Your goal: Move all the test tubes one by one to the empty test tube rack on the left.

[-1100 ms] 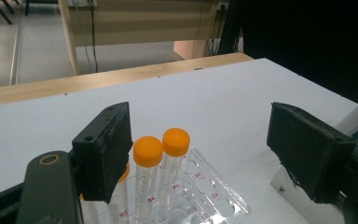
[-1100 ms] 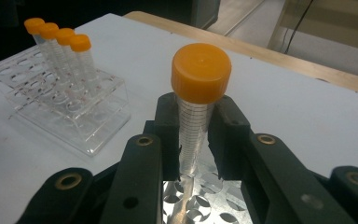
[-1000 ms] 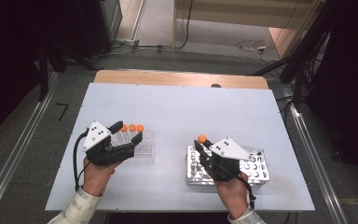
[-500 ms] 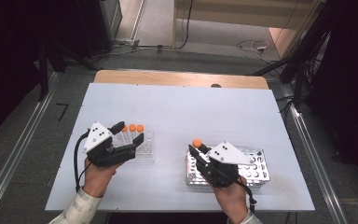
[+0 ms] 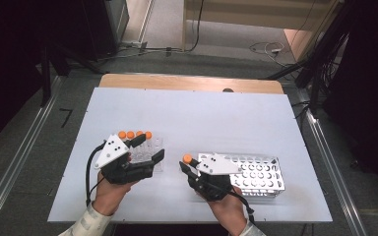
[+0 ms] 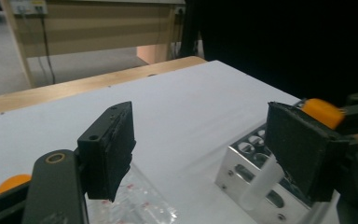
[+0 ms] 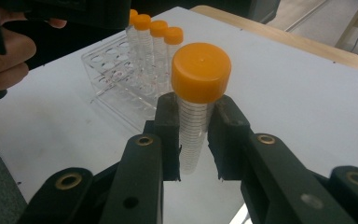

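My right gripper (image 7: 193,135) is shut on a clear graduated tube with an orange cap (image 7: 200,72), held upright above the table. In the high view that tube (image 5: 187,159) hangs between the two racks, left of the metal rack (image 5: 256,172). My left gripper (image 5: 150,147) stands open over the clear plastic rack (image 5: 147,156), whose back row holds several orange-capped tubes (image 5: 135,134). Its jaws have just closed a little, with nothing between them. In the left gripper view the left gripper (image 6: 205,140) frames the bare table, and the held tube (image 6: 324,112) shows behind the right jaw.
The white table top (image 5: 202,113) stretches wide behind both racks, with a wooden strip (image 5: 192,82) along its far edge. The metal rack (image 6: 242,163) has many empty holes. A person's hand (image 7: 4,51) is at the left of the right gripper view.
The right gripper has carried the tube leftward and nearer, off the metal rack and toward the clear rack. The left gripper has shifted slightly right and nearer.
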